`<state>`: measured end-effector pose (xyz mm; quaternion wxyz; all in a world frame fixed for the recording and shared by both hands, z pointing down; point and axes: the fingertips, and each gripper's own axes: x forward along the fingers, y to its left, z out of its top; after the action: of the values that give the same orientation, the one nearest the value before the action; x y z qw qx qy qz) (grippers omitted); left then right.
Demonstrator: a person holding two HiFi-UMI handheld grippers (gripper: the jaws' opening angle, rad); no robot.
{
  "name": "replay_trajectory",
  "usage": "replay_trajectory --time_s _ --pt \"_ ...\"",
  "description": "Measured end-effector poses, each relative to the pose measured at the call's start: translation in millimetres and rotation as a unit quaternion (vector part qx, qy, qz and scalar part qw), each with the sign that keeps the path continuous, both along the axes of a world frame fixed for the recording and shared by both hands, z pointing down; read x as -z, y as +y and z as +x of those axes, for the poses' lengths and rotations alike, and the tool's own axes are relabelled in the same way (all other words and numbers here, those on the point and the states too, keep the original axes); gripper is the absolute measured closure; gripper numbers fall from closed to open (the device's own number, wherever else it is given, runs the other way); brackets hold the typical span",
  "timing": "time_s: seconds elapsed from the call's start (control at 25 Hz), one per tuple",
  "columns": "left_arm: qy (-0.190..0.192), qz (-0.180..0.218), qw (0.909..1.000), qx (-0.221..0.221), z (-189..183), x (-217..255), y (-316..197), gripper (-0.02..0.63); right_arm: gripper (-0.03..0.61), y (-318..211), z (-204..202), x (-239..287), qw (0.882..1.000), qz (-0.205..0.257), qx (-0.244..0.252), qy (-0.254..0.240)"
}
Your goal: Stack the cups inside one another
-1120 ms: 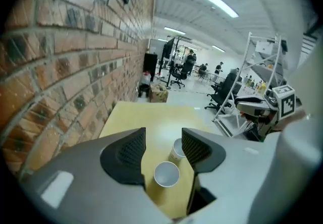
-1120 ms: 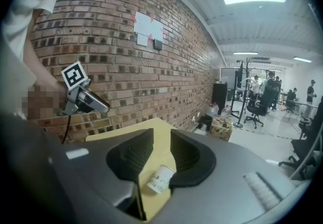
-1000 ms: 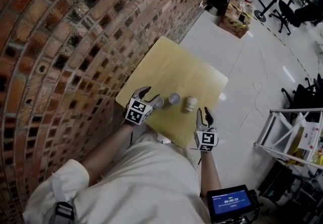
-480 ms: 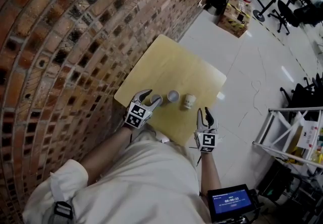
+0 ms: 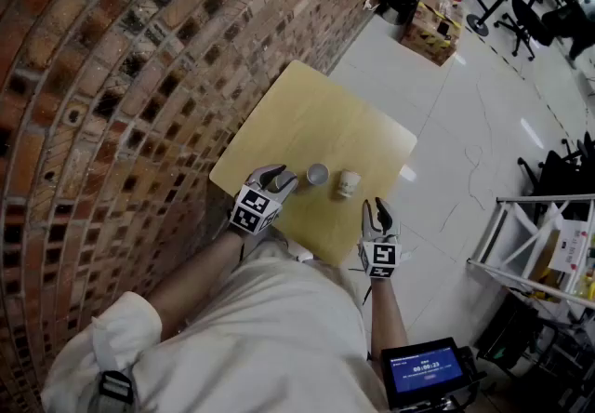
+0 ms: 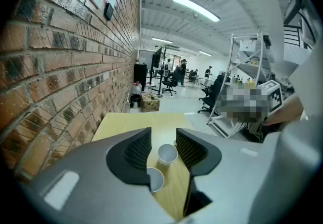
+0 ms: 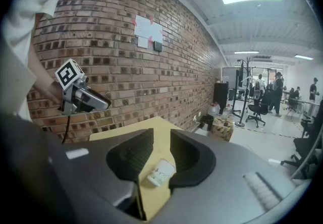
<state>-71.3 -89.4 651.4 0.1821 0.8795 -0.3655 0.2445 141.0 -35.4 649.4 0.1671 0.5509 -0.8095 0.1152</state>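
Three small white paper cups are on the yellow table (image 5: 325, 123). The left cup (image 6: 156, 179) stands between my left gripper's (image 6: 162, 140) jaws, against the left one, with table showing between it and the right one. Those jaws have just been closing. In the head view the left gripper (image 5: 284, 180) hides this cup. The middle cup (image 5: 317, 174) (image 6: 167, 154) stands upright just beyond. The right cup (image 5: 348, 183) (image 7: 161, 172), a printed one, lies on its side ahead of my open, empty right gripper (image 5: 376, 206) (image 7: 161, 140).
A brick wall (image 5: 112, 76) runs along the table's left side. White tiled floor (image 5: 465, 123) lies to the right, with a metal rack (image 5: 530, 244) and, farther off, a cardboard box (image 5: 432, 30) and office chairs. The table's near edge is by my body.
The left gripper has slid forward around the left cup, which it now hides in the head view, and its jaws have narrowed. The right gripper has hardly moved.
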Motion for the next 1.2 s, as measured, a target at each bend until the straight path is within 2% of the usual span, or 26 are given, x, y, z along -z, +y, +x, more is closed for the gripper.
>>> replay_trajectory --time_s 0.12,0.4,0.56,0.68,0.84,1.04,1.2 --pt "0.003 -0.013 0.9999 0.005 4.0 -0.3 -2.1 0.4 0.48 -0.2 -1.0 -9.2 1.0 -0.015 0.017 0.007" --pt "-0.028 -0.018 0.9994 -0.007 7.7 -7.4 3.6 0.4 0.48 -28.1 12.9 -45.0 0.993 -0.072 0.077 0.047" --pt "-0.044 -0.026 0.9986 -0.007 7.8 -12.6 7.8 0.4 0.48 -56.3 14.0 -62.3 0.983 -0.107 0.139 0.061" --pt "-0.047 -0.04 0.9981 0.0 7.1 -16.7 12.4 0.4 0.48 -66.9 4.8 -89.7 0.962 -0.154 0.212 0.079" --pt "-0.048 -0.055 0.9971 0.021 4.1 -20.1 15.0 0.4 0.466 -71.8 -7.0 -127.4 0.922 -0.205 0.307 0.119" --pt "-0.057 -0.062 0.9955 0.043 -0.7 -23.9 18.4 0.4 0.449 -81.1 -8.6 -166.2 0.876 -0.245 0.38 0.167" --pt "-0.064 -0.062 0.9949 0.048 1.4 -27.0 20.3 0.402 0.449 -84.9 -4.0 -186.7 0.842 -0.276 0.429 0.177"
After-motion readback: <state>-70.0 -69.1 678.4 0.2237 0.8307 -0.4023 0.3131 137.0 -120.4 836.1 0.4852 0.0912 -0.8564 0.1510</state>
